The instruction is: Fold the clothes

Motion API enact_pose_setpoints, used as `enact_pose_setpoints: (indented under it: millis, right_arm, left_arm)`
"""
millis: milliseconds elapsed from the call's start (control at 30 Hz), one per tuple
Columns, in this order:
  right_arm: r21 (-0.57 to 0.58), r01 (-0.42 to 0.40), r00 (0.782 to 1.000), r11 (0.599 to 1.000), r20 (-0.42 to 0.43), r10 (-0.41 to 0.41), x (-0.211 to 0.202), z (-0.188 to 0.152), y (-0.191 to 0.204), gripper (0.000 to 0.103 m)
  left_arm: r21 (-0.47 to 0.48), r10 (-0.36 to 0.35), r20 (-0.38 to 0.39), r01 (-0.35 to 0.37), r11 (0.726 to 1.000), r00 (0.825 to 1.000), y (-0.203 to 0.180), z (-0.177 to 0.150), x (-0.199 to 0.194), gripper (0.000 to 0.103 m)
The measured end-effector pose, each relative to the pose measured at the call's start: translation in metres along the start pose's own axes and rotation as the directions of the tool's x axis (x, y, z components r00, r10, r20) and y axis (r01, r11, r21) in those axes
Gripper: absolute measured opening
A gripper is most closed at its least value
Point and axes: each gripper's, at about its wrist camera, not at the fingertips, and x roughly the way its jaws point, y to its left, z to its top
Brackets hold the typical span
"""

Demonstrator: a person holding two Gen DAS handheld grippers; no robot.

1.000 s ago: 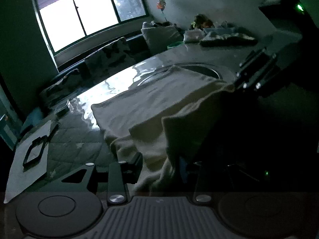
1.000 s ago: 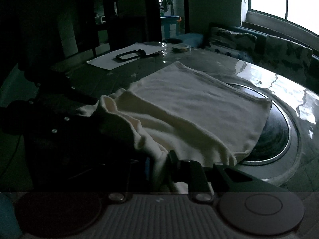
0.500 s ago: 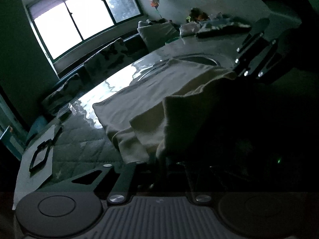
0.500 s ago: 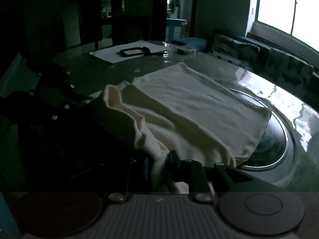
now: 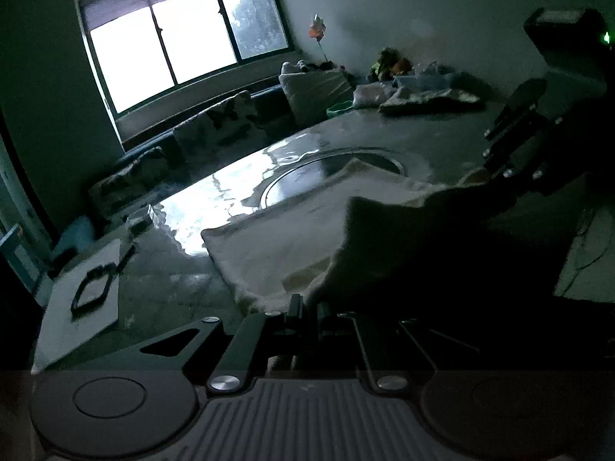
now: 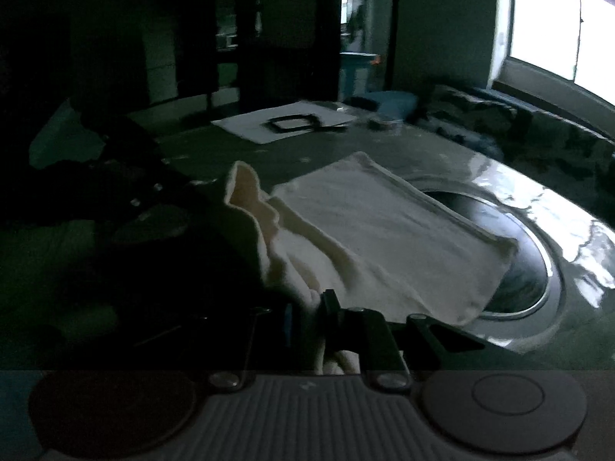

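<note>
No text, label, brand, number or sign can be read in either wrist view: the room is dim, and the white sheet (image 6: 284, 125) lying ahead of the right gripper shows only a dark frame-shaped object on it, with no legible print

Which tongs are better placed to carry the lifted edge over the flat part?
Neither alone: left tongs and right tongs each pinch a near corner of the cream garment, its edge raised between them, so both should likely carry it forward together.
</note>
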Motion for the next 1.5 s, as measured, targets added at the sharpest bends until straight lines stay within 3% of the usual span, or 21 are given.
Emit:
enact_pose_setpoints:
  millis: [167,300,600,800,1000,1100,1167,1233,1400,1500]
  right_arm:
    - [0.016,-0.096,0.995,0.995,-0.033,0.096,-0.034,0.005,0.016,0.013]
    - [0.018,-0.099,0.994,0.995,-0.035,0.1,-0.048,0.015,0.019,0.013]
    - [0.074,-0.006,0.999,0.997,0.032,0.004,-0.027,0.048,-0.032,0.013]
    - [0.131,0.04,0.999,0.991,0.01,-0.042,0.021,0.061,-0.082,0.013]
    - [0.237,0.09,0.996,0.967,-0.041,-0.083,0.078,0.051,-0.125,0.014]
    - [0.272,0.123,0.992,0.954,-0.064,-0.11,0.099,0.038,-0.136,0.018]
    - [0.302,0.142,0.99,0.943,-0.068,-0.127,0.107,0.031,-0.141,0.033]
    - [0.339,0.159,0.987,0.927,-0.054,-0.149,0.105,0.024,-0.146,0.039]
    - [0.368,0.207,0.977,0.907,-0.034,-0.209,0.092,0.017,-0.15,0.043]
    - [0.359,0.263,0.961,0.896,-0.013,-0.277,0.085,0.021,-0.146,0.043]
  left_arm:
    - [0.013,-0.028,0.014,0.027,1.0,1.0,-0.008,0.004,-0.033,0.007]
    - [0.007,-0.011,0.039,0.01,1.0,0.999,-0.004,0.017,-0.03,0.007]
    - [-0.008,0.039,0.055,-0.039,0.999,0.998,0.03,0.051,0.039,0.008]
    - [-0.04,0.046,-0.007,-0.046,0.998,0.999,0.052,0.064,0.112,0.008]
    - [-0.08,0.063,-0.092,-0.071,0.994,0.994,0.059,0.063,0.174,0.008]
    - [-0.111,0.071,-0.105,-0.082,0.99,0.992,0.061,0.059,0.186,0.011]
    - [-0.127,0.083,-0.101,-0.095,0.987,0.991,0.062,0.06,0.187,0.012]
    - [-0.135,0.09,-0.094,-0.102,0.986,0.991,0.063,0.061,0.187,0.013]
    - [-0.171,0.121,-0.112,-0.139,0.975,0.986,0.066,0.065,0.195,0.024]
    - [-0.237,0.144,-0.116,-0.168,0.957,0.983,0.075,0.069,0.192,0.024]
